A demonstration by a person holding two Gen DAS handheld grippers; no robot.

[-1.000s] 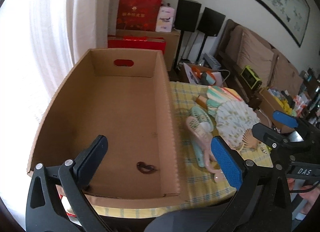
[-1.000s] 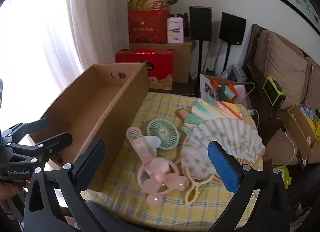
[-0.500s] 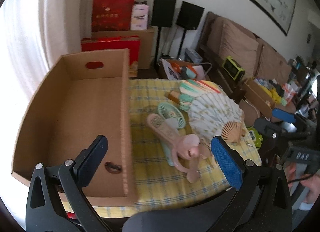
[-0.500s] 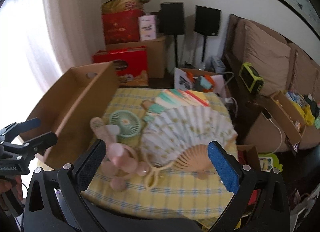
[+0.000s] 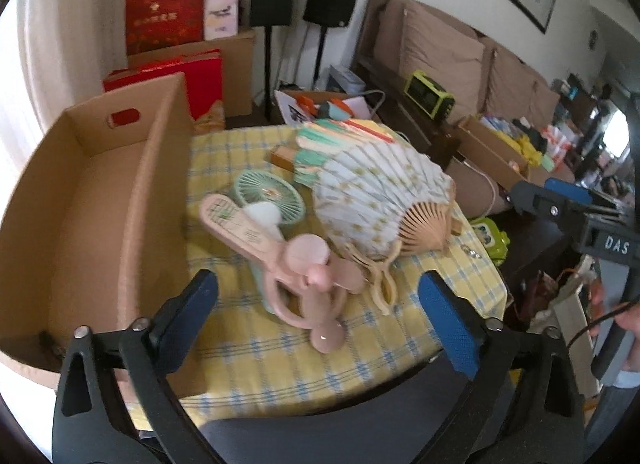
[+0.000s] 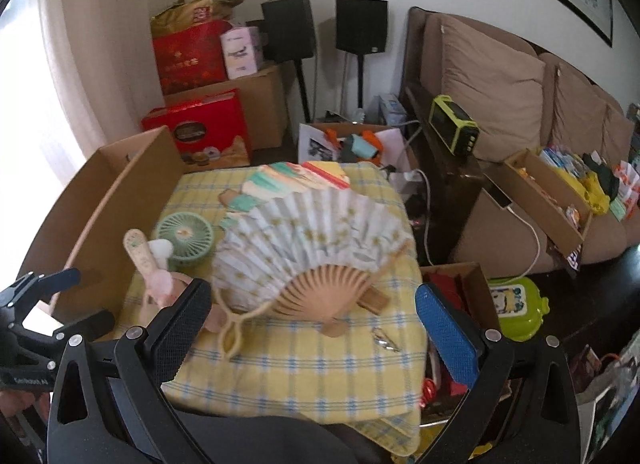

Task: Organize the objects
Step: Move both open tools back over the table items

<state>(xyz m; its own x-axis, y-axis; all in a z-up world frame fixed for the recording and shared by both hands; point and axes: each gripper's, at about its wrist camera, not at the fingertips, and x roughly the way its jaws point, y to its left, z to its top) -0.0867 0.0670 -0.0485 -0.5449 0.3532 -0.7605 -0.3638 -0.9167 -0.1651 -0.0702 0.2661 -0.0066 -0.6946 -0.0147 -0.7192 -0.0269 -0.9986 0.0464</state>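
We are hovering our left gripper, jaws spread but closing on nothing, over the pink plastic handheld fan lying beside the open cardboard box; light and rigid, it is probably best pinched by its handle. Our right gripper is gaping empty.

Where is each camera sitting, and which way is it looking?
Left wrist: on the left gripper, looking down along its closing, empty fingers at the pink fan beside the cardboard box; right gripper at the right edge.
Right wrist: on the right gripper, open, looking down at the paper fan; left gripper at the left edge.
Shared: fans, box, yellow tablecloth.
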